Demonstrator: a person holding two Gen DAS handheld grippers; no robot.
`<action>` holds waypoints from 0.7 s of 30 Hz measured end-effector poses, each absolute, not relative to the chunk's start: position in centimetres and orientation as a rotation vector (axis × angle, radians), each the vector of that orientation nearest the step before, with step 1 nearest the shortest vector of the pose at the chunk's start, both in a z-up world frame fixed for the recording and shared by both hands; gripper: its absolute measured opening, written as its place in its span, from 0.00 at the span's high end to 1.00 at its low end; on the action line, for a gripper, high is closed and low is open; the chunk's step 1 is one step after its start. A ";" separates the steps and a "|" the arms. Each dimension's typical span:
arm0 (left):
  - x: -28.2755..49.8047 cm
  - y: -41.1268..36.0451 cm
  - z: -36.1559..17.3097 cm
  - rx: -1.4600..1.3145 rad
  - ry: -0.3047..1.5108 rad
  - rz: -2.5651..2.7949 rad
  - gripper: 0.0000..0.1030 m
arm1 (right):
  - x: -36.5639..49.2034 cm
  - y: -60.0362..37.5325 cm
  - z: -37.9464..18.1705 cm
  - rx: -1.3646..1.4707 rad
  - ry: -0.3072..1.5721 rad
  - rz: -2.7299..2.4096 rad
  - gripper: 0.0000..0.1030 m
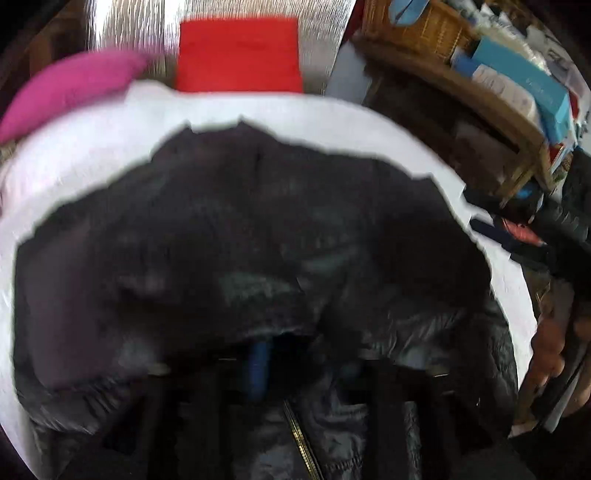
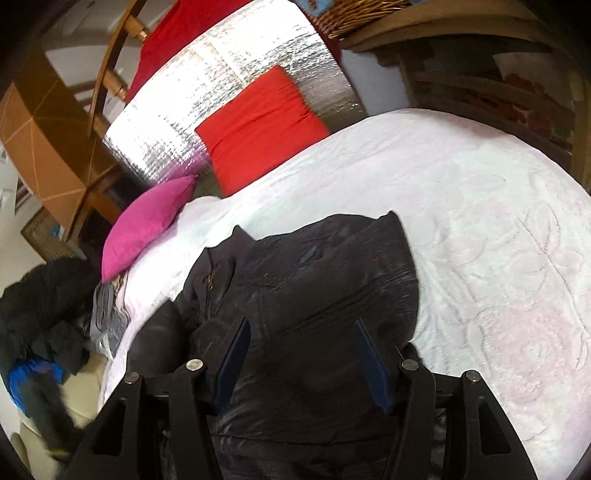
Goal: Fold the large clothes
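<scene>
Hovering apart and empty, the right tongs [image 2: 301,354] sit directly over the black jacket [image 2: 306,273] stretching away across the bed [image 2: 480,221]; left tongs [image 1: 295,373] too blurred to tell.

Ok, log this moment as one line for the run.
jacket on white bed | right tool open above jacket | left tool view blurred

A white bedspread [image 2: 480,221] covers the bed across the frame's centre and right. A pink cushion [image 2: 147,225] lies at its left edge, and a red cushion [image 2: 258,129] rests on a silver foil sheet [image 2: 221,74] above. A wicker basket [image 2: 354,14] sits at the top, wooden furniture [image 2: 44,147] at upper left, and a dark clothes pile [image 2: 40,295] at lower left.
</scene>
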State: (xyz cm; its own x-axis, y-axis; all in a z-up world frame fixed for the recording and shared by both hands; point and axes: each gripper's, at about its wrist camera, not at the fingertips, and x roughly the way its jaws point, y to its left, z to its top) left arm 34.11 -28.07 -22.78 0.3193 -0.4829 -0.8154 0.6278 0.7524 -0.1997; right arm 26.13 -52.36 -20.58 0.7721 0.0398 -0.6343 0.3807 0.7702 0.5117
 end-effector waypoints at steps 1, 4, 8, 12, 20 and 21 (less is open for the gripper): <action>33.7 -27.6 -22.5 0.148 1.009 -0.740 0.48 | 26.0 -52.7 -20.6 0.687 0.672 -0.201 0.39; 32.2 -24.7 -19.8 0.084 0.953 -0.778 0.32 | 26.0 -53.3 -20.7 0.704 0.678 -0.191 0.39; 30.7 -18.0 -14.2 -0.047 0.755 -0.749 0.12 | 26.1 -52.9 -20.6 0.705 0.681 -0.161 0.39; 33.2 -12.1 -13.1 -0.137 0.713 -0.536 0.11 | 26.8 -50.6 -19.9 0.640 0.689 -0.093 0.36; 38.8 -9.4 -18.4 -0.364 0.927 -0.493 0.55 | 28.9 -41.2 -18.8 0.368 0.717 0.082 0.26; 39.1 -10.3 -18.5 -0.359 0.932 -0.508 0.55 | 29.1 -40.7 -18.9 0.359 0.718 0.082 0.26</action>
